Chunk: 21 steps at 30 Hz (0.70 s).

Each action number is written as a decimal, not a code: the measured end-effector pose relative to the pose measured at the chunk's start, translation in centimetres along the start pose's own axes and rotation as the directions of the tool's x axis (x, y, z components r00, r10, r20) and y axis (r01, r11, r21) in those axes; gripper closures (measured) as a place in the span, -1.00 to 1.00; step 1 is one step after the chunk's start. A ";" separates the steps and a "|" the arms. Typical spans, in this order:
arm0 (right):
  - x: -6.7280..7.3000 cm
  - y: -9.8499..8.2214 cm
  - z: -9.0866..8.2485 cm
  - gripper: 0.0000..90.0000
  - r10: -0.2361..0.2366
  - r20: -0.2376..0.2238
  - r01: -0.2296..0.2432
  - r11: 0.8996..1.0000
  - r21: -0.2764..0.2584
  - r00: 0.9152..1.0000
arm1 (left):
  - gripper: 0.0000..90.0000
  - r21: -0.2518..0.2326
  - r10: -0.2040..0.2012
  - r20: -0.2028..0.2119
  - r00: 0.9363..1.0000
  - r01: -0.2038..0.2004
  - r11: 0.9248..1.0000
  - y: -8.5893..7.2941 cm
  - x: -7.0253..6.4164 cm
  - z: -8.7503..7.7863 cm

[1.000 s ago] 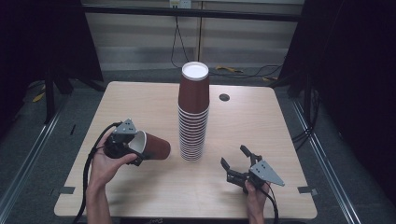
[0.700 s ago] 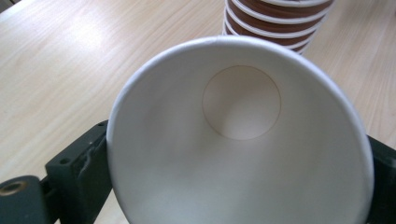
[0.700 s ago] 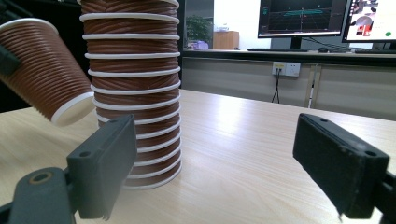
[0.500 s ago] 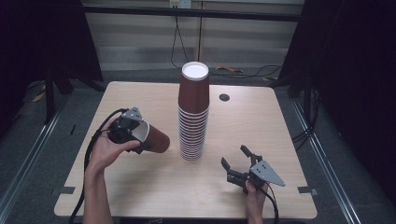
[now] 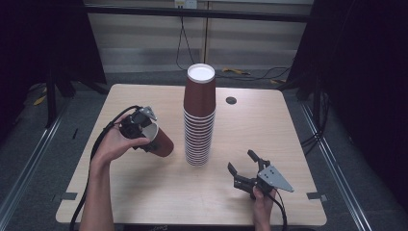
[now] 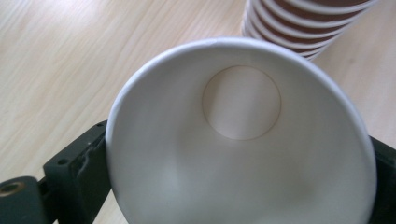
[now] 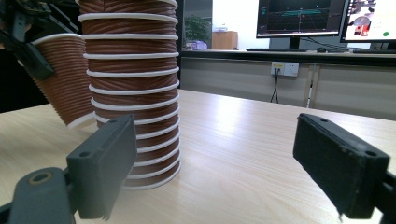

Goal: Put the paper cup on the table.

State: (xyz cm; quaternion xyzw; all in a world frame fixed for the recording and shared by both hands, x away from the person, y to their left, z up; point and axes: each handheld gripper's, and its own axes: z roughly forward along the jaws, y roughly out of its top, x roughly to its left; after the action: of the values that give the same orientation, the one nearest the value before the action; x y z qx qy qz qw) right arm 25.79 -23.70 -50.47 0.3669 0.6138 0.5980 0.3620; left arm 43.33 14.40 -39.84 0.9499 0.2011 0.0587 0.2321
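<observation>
Since a second ago the left gripper (image 5: 144,132) has carried the brown paper cup (image 5: 161,142) up and toward the far side of the table (image 5: 144,192), tipping its base downward. Its jaws have just been opening a little, yet the left gripper view has them flanking the rim, cup (image 6: 240,140) between them, clamped at the mouth. The cup hangs beside the inverted cup stack (image 5: 198,120), likely just pulled off it. The right gripper (image 5: 243,168) rests on the table, jaws spread, holding nothing, free to steady the stack.
</observation>
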 end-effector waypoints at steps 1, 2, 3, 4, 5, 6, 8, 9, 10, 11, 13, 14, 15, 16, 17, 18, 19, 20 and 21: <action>0.0 0.0 0.0 -0.71 -0.002 -0.003 0.002 1.000 -0.001 1.000 | -0.89 0.009 -0.003 -0.004 1.000 0.003 1.000 0.2 0.0 0.1; 0.0 0.0 0.0 -0.71 0.000 -0.003 0.000 1.000 0.000 1.000 | -0.89 0.021 -0.005 0.003 1.000 0.005 1.000 0.3 0.0 0.2; 0.0 0.0 0.0 -0.71 0.001 -0.004 -0.001 1.000 0.000 1.000 | -0.90 0.044 0.016 0.011 1.000 -0.016 0.999 0.5 0.2 0.3; 0.0 0.0 0.0 -0.71 0.000 -0.003 0.000 1.000 0.000 1.000 | -0.90 0.053 0.015 -0.003 1.000 -0.015 0.998 0.6 0.3 0.4; 0.0 0.0 0.0 -0.71 -0.003 -0.004 0.003 1.000 -0.001 1.000 | -0.90 0.064 0.018 -0.006 1.000 -0.018 0.998 0.7 0.4 0.5; 0.0 0.0 0.0 -0.71 -0.002 -0.003 0.002 1.000 -0.001 1.000 | -0.90 0.075 0.019 -0.011 1.000 -0.018 0.997 0.8 0.5 0.8; 0.0 0.0 0.0 -0.71 -0.005 -0.002 0.005 1.000 0.001 1.000 | -0.91 0.114 0.037 -0.020 0.999 -0.034 0.993 1.1 0.5 1.3; 0.0 0.0 0.0 -0.71 -0.005 -0.003 0.005 1.000 0.001 1.000 | -0.91 0.122 0.037 -0.028 0.999 -0.034 0.992 1.1 0.6 1.6; 0.0 0.0 0.0 -0.71 -0.003 -0.002 0.003 1.000 0.001 1.000 | -0.92 0.120 0.031 -0.034 0.999 -0.026 0.992 1.2 0.6 1.8; 0.0 0.0 0.0 -0.71 -0.003 -0.004 0.003 1.000 -0.002 1.000 | -0.92 0.123 0.028 -0.036 0.999 -0.024 0.992 1.2 0.7 1.9; 0.0 0.0 0.0 -0.71 -0.004 -0.004 0.004 1.000 -0.001 1.000 | -0.93 0.110 0.039 -0.028 0.999 -0.035 0.993 1.4 0.8 2.1; 0.0 0.0 0.0 -0.71 -0.004 -0.004 0.004 1.000 -0.001 1.000 | -0.93 0.106 0.034 -0.027 0.999 -0.031 0.994 1.5 0.8 2.2; 0.0 0.0 0.0 -0.71 -0.001 -0.004 0.001 1.000 0.000 1.000 | -0.93 0.103 0.020 -0.026 0.999 -0.018 0.995 1.6 0.8 2.2; 0.0 0.0 0.0 -0.71 0.000 -0.004 0.000 1.000 0.000 1.000 | -0.94 0.104 0.038 -0.024 0.999 -0.036 0.994 1.7 0.8 2.3; 0.0 0.0 0.0 -0.71 0.000 -0.004 0.000 1.000 0.000 1.000 | -0.94 0.097 0.034 -0.019 0.999 -0.032 0.995 1.8 0.8 2.5; 0.0 0.0 0.0 -0.71 -0.002 -0.003 0.002 1.000 -0.001 1.000 | -0.93 0.097 0.035 -0.021 0.999 -0.032 0.995 1.9 0.8 2.6; 0.0 0.0 0.0 -0.71 -0.003 -0.001 0.003 1.000 0.001 1.000 | -0.93 0.097 0.043 0.004 0.999 -0.044 0.994 2.0 0.8 2.9; 0.0 0.0 0.0 -0.71 -0.003 0.000 0.003 1.000 0.001 1.000 | -0.90 0.089 0.036 0.016 0.999 -0.037 0.995 2.1 0.8 3.3; 0.0 0.0 0.0 -0.71 -0.004 -0.002 0.004 1.000 0.000 1.000 | -0.89 0.099 0.032 0.022 0.999 -0.034 0.994 2.3 0.8 3.7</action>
State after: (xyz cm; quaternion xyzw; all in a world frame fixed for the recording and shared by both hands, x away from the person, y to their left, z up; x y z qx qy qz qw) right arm 25.78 -23.70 -50.46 0.3652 0.6150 0.5975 0.3625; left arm 45.62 11.38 -42.02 0.9640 0.1857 0.0426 0.1855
